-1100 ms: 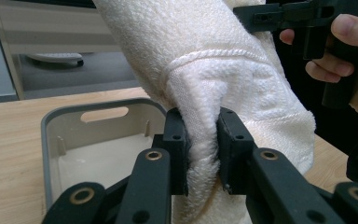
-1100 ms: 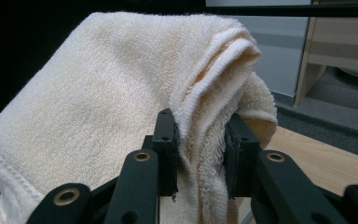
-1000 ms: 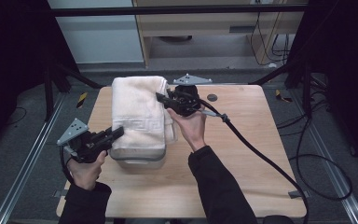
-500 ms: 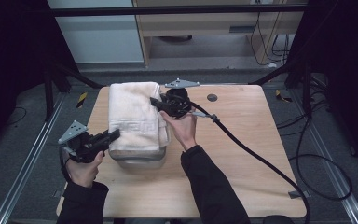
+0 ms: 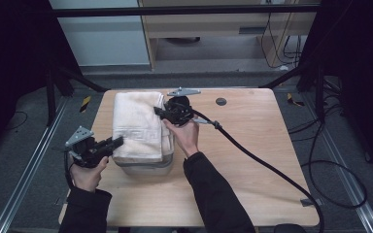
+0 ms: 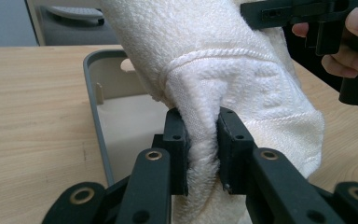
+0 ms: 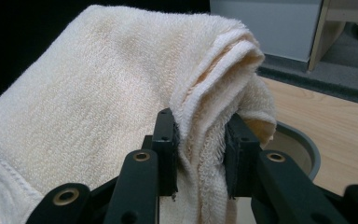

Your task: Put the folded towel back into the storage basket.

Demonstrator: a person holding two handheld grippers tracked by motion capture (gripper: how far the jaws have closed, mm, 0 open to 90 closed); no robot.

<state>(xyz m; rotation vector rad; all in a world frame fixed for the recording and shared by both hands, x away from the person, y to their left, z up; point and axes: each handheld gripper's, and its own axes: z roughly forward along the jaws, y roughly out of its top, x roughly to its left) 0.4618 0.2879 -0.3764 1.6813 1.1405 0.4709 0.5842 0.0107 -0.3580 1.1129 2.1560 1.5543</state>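
Observation:
A folded cream towel lies stretched over a grey tub on the left half of the wooden table. My left gripper is shut on the towel's near left edge. In the left gripper view the towel is bunched between the jaws of the left gripper, above the tub's grey rim. My right gripper is shut on the towel's far right edge. In the right gripper view the towel's folded hem sits pinched in the right gripper, with the tub's rim behind.
The wooden table has bare room to the right of the tub. A thick black cable trails from the right gripper across the table to its right front corner. A small dark disc lies near the far edge. Shelving stands beyond the table.
Both grippers have come down and drifted left with the towel, which now lies lower over the tub. The right gripper has moved towards the far edge of the towel.

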